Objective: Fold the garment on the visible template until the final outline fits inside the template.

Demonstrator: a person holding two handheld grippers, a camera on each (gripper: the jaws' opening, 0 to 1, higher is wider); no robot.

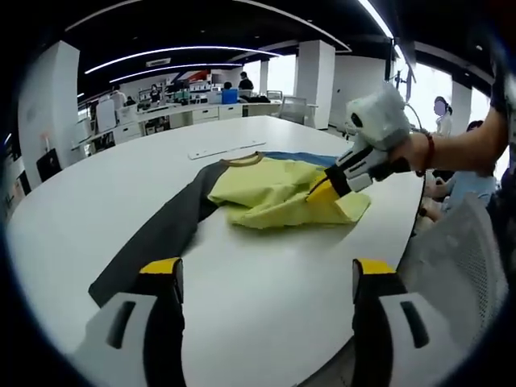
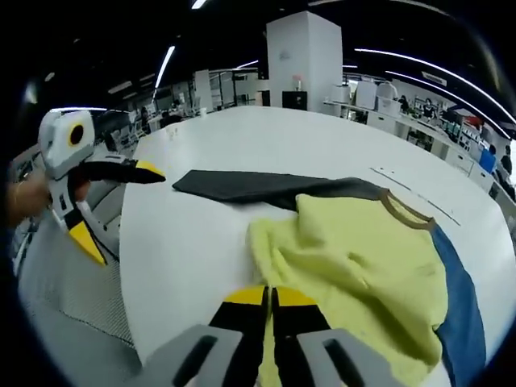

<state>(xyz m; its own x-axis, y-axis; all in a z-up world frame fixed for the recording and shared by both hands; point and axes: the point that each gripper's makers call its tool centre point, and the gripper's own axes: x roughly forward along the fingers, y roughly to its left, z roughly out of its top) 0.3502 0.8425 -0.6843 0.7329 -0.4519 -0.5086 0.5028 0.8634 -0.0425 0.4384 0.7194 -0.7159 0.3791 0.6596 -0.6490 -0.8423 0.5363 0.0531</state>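
Note:
A yellow garment (image 1: 266, 193) (image 2: 355, 266) with a brown collar (image 1: 242, 161) (image 2: 399, 211) lies rumpled on the white table (image 1: 97, 185) (image 2: 266, 137). A dark grey part (image 1: 161, 234) (image 2: 250, 187) stretches out flat from one side, and a blue part (image 1: 298, 157) (image 2: 463, 322) shows at the other. My right gripper (image 1: 321, 192) (image 2: 270, 297) is shut on the yellow cloth at its near edge. My left gripper (image 1: 266, 270) (image 2: 113, 205) hangs open at the table's edge, apart from the garment, with nothing between its jaws.
A thin white strip (image 1: 226, 150) lies on the table beyond the collar. A mesh chair (image 1: 451, 242) stands beside the table's edge, with people sitting behind it. Desks and a pillar (image 2: 302, 56) fill the office beyond.

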